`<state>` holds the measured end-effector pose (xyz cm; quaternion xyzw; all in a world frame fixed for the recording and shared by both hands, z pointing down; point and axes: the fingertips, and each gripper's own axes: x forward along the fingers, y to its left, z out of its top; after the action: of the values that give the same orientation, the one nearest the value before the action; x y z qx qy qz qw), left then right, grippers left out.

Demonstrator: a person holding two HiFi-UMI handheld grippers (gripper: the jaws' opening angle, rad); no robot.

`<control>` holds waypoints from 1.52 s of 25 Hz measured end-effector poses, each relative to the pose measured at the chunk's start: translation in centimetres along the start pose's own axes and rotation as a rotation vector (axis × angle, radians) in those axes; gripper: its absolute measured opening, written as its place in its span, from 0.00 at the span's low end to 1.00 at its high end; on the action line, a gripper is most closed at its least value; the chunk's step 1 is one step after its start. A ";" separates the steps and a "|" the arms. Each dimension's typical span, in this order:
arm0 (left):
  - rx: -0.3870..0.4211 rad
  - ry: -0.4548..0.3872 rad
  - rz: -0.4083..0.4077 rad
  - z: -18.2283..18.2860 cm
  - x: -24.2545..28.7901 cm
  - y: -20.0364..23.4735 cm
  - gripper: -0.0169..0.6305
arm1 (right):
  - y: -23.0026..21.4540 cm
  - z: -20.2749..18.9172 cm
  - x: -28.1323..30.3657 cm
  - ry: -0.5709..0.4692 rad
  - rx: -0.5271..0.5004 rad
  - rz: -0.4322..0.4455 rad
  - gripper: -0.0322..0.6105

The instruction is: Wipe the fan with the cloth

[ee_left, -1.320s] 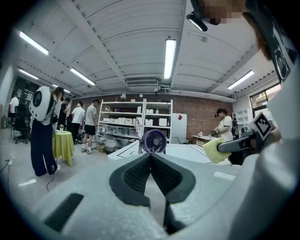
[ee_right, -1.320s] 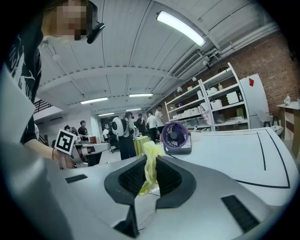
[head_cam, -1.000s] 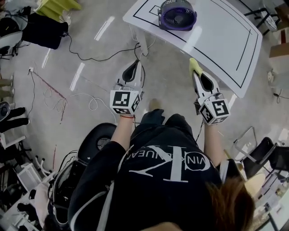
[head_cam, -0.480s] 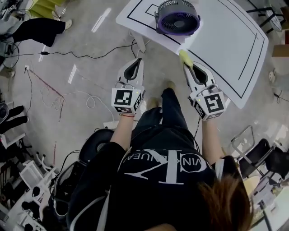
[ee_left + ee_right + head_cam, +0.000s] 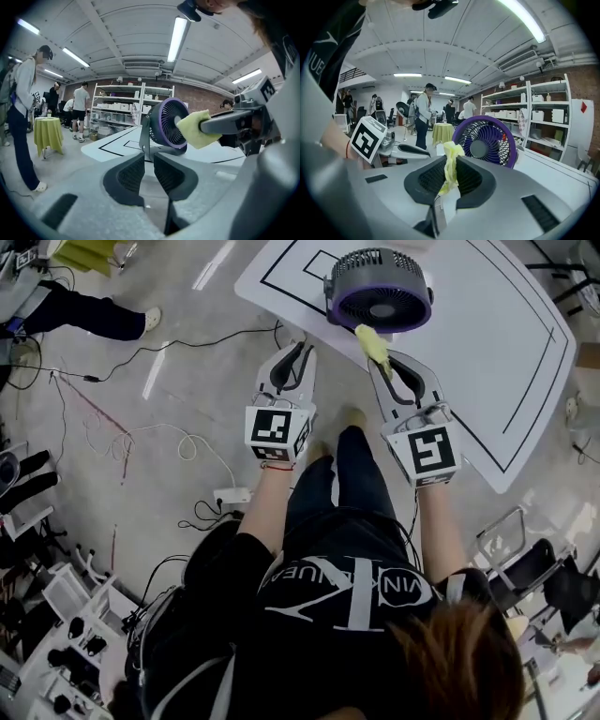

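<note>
A second ago both claws hung over bare floor, short of the table; since then the person has stepped in and both have come forward to the near edge of the white table (image 5: 506, 362). The left gripper (image 5: 298, 348) was pinched together then; its jaws have just been opening and now stand a little apart with nothing between them. The right gripper (image 5: 380, 360) is clamped on the yellow cloth (image 5: 371, 343) as before, but the cloth's free end now lies against the fan's lower rim as seen from above, where earlier it was well short of it; I cannot tell whether it touches. The fan (image 5: 380, 287) stands near the table's left corner, inside the black lines marked on the top: a round grey body with a purple ring about a dark grille. Only the left gripper view shows it side-on, upright on a grey stand, with the cloth reaching in from the right across the grille. That view also takes in the shelves (image 5: 133, 110) behind, a standing person (image 5: 21, 108) at the left and a small round table (image 5: 47, 131) draped in yellow-green. The right gripper view alone gives the fan face-on, its purple blades behind the grille, the cloth standing up between the pads and the left claw's marker cube (image 5: 369, 137) off to the left.
</note>
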<state>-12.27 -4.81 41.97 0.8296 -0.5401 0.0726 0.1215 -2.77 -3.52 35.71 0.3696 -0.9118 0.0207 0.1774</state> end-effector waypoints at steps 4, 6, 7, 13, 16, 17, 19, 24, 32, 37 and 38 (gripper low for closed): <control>0.058 0.013 -0.002 0.3 2.4 0.4 0.15 | 0.1 0.6 1.9 0.026 -0.041 0.010 0.12; 0.096 0.024 -0.011 0.4 3.6 0.5 0.16 | -0.1 0.9 2.7 0.032 -0.046 0.003 0.12; 0.110 0.029 -0.018 0.4 4.1 0.5 0.17 | -0.2 1.0 3.1 0.034 -0.045 0.002 0.12; 0.155 0.045 -0.027 0.4 6.7 -0.3 0.23 | -0.8 1.5 4.5 0.038 -0.034 0.005 0.12; 0.174 0.042 -0.029 0.6 7.7 -0.5 0.21 | -0.9 1.9 4.8 0.036 -0.101 0.007 0.12; 0.178 0.043 -0.024 0.6 7.9 -0.4 0.18 | -0.9 2.1 4.8 0.042 -0.142 0.009 0.12; 0.176 0.044 -0.006 0.7 8.2 -0.1 0.12 | -1.0 2.4 4.8 0.048 -0.212 0.003 0.12; 0.135 0.027 -0.001 0.8 8.1 0.1 0.11 | -2.2 4.2 4.2 0.017 -0.400 -0.086 0.12; 0.125 0.023 0.012 0.4 8.1 0.0 0.10 | -4.7 5.1 3.0 -0.008 -0.727 -0.281 0.12; 0.125 0.024 0.014 0.5 8.2 0.1 0.10 | -6.8 4.8 2.0 0.034 -0.819 -0.416 0.11; 0.124 0.024 0.016 0.4 8.2 0.2 0.10 | -7.2 4.5 1.8 0.052 -0.836 -0.436 0.11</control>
<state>-9.09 -12.20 43.63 0.8303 -0.5396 0.1169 0.0760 -0.42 -10.69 31.47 0.4488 -0.7384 -0.3766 0.3340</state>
